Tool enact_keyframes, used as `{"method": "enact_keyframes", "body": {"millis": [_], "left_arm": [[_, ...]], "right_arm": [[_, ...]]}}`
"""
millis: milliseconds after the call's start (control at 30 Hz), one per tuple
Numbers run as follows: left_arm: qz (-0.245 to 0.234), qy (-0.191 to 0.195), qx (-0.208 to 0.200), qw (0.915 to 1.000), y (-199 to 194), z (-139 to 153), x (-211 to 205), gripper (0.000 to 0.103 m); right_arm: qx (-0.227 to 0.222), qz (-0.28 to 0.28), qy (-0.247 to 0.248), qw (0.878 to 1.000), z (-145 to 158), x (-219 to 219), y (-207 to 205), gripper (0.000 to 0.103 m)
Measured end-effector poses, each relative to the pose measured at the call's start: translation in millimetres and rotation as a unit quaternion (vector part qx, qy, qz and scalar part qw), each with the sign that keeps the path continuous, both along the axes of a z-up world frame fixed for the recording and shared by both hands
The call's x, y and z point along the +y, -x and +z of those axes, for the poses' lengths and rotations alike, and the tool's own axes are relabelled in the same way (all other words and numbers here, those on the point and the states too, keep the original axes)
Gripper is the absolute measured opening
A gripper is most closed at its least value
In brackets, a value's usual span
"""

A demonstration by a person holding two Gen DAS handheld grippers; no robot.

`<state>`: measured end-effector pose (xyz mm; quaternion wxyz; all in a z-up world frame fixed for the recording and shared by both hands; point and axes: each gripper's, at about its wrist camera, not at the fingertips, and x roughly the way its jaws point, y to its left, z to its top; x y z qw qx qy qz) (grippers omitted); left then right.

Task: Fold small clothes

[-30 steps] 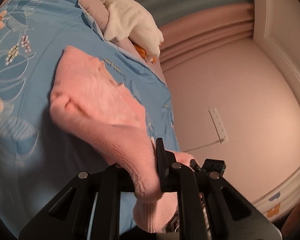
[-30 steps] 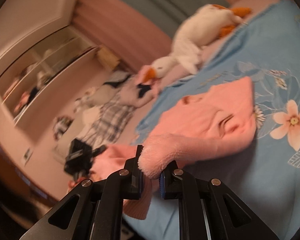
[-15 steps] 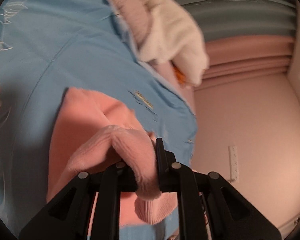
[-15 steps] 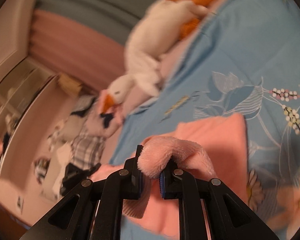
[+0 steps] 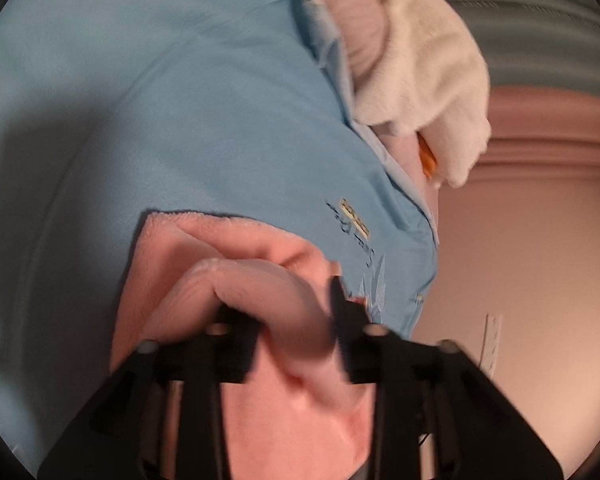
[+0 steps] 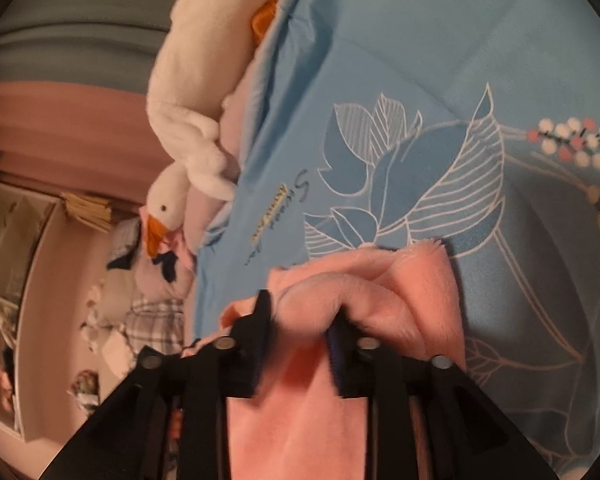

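A fuzzy pink garment (image 5: 204,248) lies on the blue floral bedspread (image 5: 180,100), doubled over on itself near the bed's edge. A rolled fold of it sits between the fingers of my left gripper (image 5: 288,308), whose jaws are opening and stand apart around the fabric. In the right wrist view the same pink garment (image 6: 420,292) bulges up between the fingers of my right gripper (image 6: 300,312), whose jaws are also opening. Both grippers are low over the garment. The fingers are motion-blurred.
A white plush goose (image 6: 180,120) lies along the far edge of the bedspread (image 6: 380,60), also seen as the goose (image 5: 432,80) in the left view. Beyond the bed's edge are a pink wall (image 5: 520,280) and a heap of clothes (image 6: 148,300).
Both grippers carried the pink garment's end forward and down onto its other part, folding it over. Their jaws, clamped on the fabric before, now stand apart.
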<state>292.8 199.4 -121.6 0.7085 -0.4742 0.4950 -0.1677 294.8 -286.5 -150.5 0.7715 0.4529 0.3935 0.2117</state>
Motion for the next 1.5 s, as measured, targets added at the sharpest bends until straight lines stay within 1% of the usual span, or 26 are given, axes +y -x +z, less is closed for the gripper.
{"method": "enact_keyframes", "body": {"millis": [33,67,100,167,233,333,367,467,500,567,600,667,800,833,900,967,1033,1067,1133,1167,1233,1267,1333,1367,1433,1500], "left_arm": [[-0.001,-0.008,-0.013,0.9999,7.1,9.5,3.5,0.061],[0.003,-0.017,-0.025,0.9995,14.4,17.8,8.2,0.072],[0.011,-0.033,-0.040,0.9986,22.9,27.9,14.3,0.073],[0.012,-0.060,-0.063,0.9962,35.6,42.6,20.0,0.073],[-0.005,-0.074,-0.080,0.9940,46.3,52.1,18.1,0.071],[-0.049,-0.083,-0.101,0.9903,54.8,58.1,-3.3,0.072],[-0.062,-0.091,-0.106,0.9883,54.7,58.6,-13.4,0.072],[-0.092,-0.114,-0.108,0.9833,49.6,52.0,-42.5,0.072],[-0.095,-0.122,-0.103,0.9826,45.4,47.0,-49.3,0.072],[-0.089,-0.159,-0.092,0.9789,31.1,34.3,-61.7,0.071],[-0.084,-0.170,-0.078,0.9787,25.7,24.9,-63.0,0.070],[-0.074,-0.160,-0.053,0.9829,17.9,6.4,-57.5,0.066],[-0.046,-0.103,-0.039,0.9929,14.4,1.9,-35.0,0.065],[-0.042,-0.099,-0.040,0.9934,16.9,4.0,-29.8,0.064],[-0.043,-0.119,-0.054,0.9904,27.4,15.5,-22.6,0.064],[-0.048,-0.135,-0.070,0.9872,40.5,24.9,-19.2,0.064],[-0.042,-0.147,-0.080,0.9850,55.6,33.5,-12.6,0.064],[-0.038,-0.147,-0.084,0.9848,63.4,37.4,-10.0,0.065],[-0.024,-0.150,-0.086,0.9846,78.9,38.1,1.9,0.069],[-0.014,-0.152,-0.086,0.9845,88.5,37.6,9.0,0.069],[-0.005,-0.154,-0.084,0.9845,98.4,33.8,15.0,0.070],[0.000,-0.154,-0.080,0.9848,102.8,30.1,18.1,0.073],[0.007,-0.144,-0.065,0.9874,108.1,18.2,22.8,0.075],[0.010,-0.134,-0.057,0.9894,110.6,11.3,25.0,0.075],[0.009,-0.108,-0.041,0.9933,114.4,-1.3,25.3,0.075],[-0.005,-0.082,-0.029,0.9962,117.6,-15.1,20.5,0.075]], "right_arm": [[-0.010,-0.002,0.001,1.000,7.7,-2.5,5.1,0.040],[-0.019,-0.004,0.004,1.000,14.3,-4.0,10.3,0.048],[-0.035,-0.008,0.011,0.999,22.8,-6.2,17.7,0.053],[-0.067,-0.003,0.035,0.997,38.4,-5.7,31.3,0.053],[-0.087,0.023,0.063,0.994,48.5,3.6,41.7,0.053],[-0.104,0.061,0.130,0.984,54.1,30.6,50.0,0.053],[-0.105,0.067,0.142,0.982,53.6,37.8,49.2,0.053],[-0.091,0.081,0.178,0.976,46.0,60.3,39.9,0.052],[-0.082,0.080,0.195,0.974,42.5,66.5,35.0,0.052],[-0.062,0.066,0.249,0.964,33.2,74.3,22.2,0.052],[-0.047,0.061,0.262,0.962,27.6,74.9,16.2,0.052],[-0.023,0.060,0.249,0.966,16.5,69.4,10.0,0.052],[-0.002,0.046,0.173,0.984,9.3,45.1,4.2,0.051],[0.002,0.040,0.152,0.988,7.8,37.7,4.2,0.051],[0.001,0.035,0.143,0.989,10.1,30.8,10.3,0.051],[-0.023,0.043,0.189,0.981,22.4,36.4,24.4,0.051],[-0.055,0.060,0.243,0.967,36.3,56.2,39.6,0.051],[-0.068,0.066,0.261,0.961,41.1,64.4,44.4,0.051],[-0.105,0.083,0.310,0.941,52.4,84.8,61.6,0.051],[-0.115,0.086,0.324,0.935,55.7,93.0,64.7,0.051],[-0.140,0.088,0.366,0.916,62.8,111.9,76.5,0.051],[-0.147,0.087,0.382,0.908,65.1,121.8,76.5,0.051],[-0.165,0.093,0.399,0.897,68.2,141.9,79.8,0.051],[-0.173,0.099,0.398,0.896,69.5,150.8,78.5,0.051],[-0.189,0.115,0.393,0.892,71.7,169.7,78.4,0.044],[-0.206,0.128,0.395,0.886,72.6,190.3,76.0,0.041]]}}
